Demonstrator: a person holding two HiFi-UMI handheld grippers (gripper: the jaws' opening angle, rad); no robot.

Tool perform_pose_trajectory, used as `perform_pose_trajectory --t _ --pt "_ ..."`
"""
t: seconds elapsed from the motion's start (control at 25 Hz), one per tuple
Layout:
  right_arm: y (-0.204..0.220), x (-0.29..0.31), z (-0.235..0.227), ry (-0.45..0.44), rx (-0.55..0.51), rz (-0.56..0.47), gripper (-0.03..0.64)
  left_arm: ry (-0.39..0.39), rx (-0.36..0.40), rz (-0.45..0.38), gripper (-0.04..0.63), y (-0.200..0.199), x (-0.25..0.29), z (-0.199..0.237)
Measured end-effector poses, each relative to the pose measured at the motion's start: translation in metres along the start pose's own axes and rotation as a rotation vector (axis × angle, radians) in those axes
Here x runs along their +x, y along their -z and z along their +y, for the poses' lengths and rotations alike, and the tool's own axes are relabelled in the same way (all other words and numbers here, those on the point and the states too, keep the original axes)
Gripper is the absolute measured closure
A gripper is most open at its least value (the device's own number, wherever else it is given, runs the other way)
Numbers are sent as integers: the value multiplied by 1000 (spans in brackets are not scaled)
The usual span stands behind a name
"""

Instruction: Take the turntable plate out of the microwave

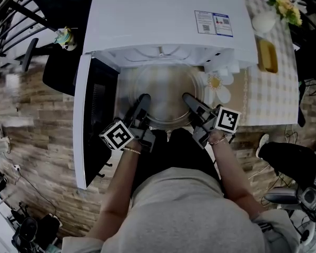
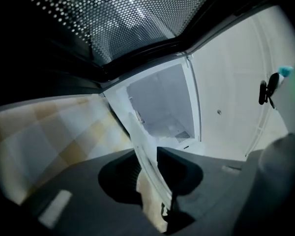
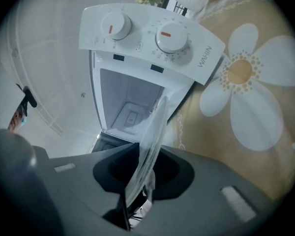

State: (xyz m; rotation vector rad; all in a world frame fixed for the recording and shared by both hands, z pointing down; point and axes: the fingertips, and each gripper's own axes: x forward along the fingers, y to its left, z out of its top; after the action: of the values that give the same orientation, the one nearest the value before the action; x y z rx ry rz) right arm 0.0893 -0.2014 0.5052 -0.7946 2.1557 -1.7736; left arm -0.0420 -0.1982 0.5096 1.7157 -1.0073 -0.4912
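Observation:
The clear glass turntable plate (image 1: 165,96) hangs in front of the white microwave (image 1: 168,20), just outside its open cavity. My left gripper (image 1: 142,102) is shut on the plate's left rim, my right gripper (image 1: 190,100) on its right rim. In the left gripper view the plate's edge (image 2: 148,154) runs between the jaws, with the cavity (image 2: 160,107) behind it. The plate (image 3: 150,141) stands edge-on between the jaws in the right gripper view, below the microwave's two dials (image 3: 171,37).
The microwave door (image 1: 90,120) stands swung open at the left. A checked tablecloth with a daisy print (image 1: 217,86) covers the table at the right, where a yellow sponge (image 1: 267,55) and flowers (image 1: 284,5) lie. A wood floor lies to the left.

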Motion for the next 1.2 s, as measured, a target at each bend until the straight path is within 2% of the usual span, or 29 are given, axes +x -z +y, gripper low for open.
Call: perform_pose_trajectory --t 0.2,0.36,0.48,0.88,1.04,1.2 --pt "1 -2 10 -9 -20 -5 517 9 44 0 488 -3 -6 -10" --pt "0 -4 23 -28 -35 -16 512 19 39 -13 488 -5 -9 -21" --pt "-3 -6 30 -36 -55 -24 508 -10 60 -5 486 -6 -15 -25" --pt "-6 -18 64 -58 -139 -48 508 103 159 -33 485 -19 -22 -67" --pt "-6 -17 76 -72 -178 -54 508 72 144 -32 485 -21 -30 -67" --pt "-7 -17 80 -63 -207 -59 506 81 134 -52 485 -24 -32 -70"
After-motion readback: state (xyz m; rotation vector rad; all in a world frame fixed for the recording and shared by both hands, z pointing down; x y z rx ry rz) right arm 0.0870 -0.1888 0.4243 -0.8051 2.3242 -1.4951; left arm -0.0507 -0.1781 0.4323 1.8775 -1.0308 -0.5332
